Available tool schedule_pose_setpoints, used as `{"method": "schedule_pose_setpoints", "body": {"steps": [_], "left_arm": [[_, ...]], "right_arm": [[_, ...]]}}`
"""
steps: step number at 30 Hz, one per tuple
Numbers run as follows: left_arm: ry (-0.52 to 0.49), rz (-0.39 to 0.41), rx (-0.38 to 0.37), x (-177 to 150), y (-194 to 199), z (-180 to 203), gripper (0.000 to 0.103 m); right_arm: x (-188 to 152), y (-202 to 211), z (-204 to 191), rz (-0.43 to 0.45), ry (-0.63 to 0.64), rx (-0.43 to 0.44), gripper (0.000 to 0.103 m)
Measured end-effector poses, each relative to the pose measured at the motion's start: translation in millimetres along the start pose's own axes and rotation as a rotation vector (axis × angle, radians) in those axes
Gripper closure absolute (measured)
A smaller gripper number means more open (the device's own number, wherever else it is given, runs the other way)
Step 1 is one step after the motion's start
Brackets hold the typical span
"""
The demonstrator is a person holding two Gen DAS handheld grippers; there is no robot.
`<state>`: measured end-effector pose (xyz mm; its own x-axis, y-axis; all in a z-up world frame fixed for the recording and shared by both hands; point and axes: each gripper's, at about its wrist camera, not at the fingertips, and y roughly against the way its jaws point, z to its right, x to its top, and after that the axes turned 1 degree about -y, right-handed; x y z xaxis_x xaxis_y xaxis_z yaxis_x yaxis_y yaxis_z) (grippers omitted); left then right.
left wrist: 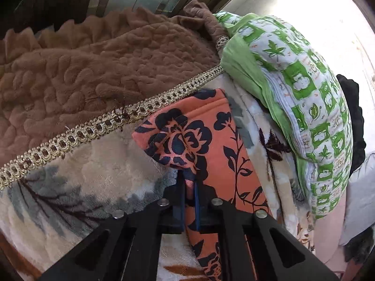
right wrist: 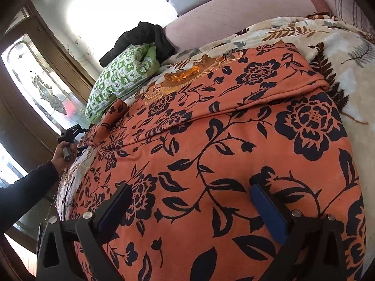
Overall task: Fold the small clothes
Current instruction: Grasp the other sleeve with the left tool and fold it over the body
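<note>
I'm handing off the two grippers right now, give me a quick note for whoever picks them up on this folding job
Left gripper: shut on a far corner of the orange floral garment.
Right gripper: open, poised over the garment's near part, gripping nothing.
The garment lies spread on the leaf-print blanket, one crease across it; green pillow beyond.
Done: corner grabbed.
Left: probably grip the near edge with the right, then fold.

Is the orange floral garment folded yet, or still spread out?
Mostly spread: the garment lies flat across the blanket, with only a crease across it. The left gripper pinches one corner; the right gripper stands open over it.
</note>
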<state>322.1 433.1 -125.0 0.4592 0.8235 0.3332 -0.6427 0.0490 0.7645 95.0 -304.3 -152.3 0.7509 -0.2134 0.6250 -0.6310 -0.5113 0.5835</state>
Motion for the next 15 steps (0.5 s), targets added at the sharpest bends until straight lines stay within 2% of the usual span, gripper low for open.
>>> {"method": "schedule_pose_setpoints", "body": {"steps": [2,3,5,7,8,11,13,15], "left_arm": [[-0.051,0.023,0.039,0,8,11,0.099],[-0.108,0.057,0.061,-4,19,25,0.099],[-0.243,0.128,0.042,-20,48,65,0.099],[-0.38,0.192,-0.04,-47,86,114,0.099],[-0.458,0.221,-0.105,-67,110,143,0.099],[-0.689,0.274,-0.297,-143,177,228,0.099],[-0.834,0.263,-0.399,-206,204,282,0.099],[-0.952,0.231,-0.49,-272,217,319,0.099]], "right_arm": [[0,-1,0,0.0,0.0,0.001,0.001],[0,-1,0,0.0,0.0,0.002,0.001],[0,0,1,0.003,-0.001,0.005,0.001],[1,-1,2,0.006,-0.006,0.012,0.001],[1,-1,2,0.009,-0.008,0.016,0.001],[1,-1,3,0.015,-0.014,0.026,0.001],[1,0,3,0.018,-0.016,0.03,0.001],[0,0,4,0.02,-0.019,0.032,0.001]]}}
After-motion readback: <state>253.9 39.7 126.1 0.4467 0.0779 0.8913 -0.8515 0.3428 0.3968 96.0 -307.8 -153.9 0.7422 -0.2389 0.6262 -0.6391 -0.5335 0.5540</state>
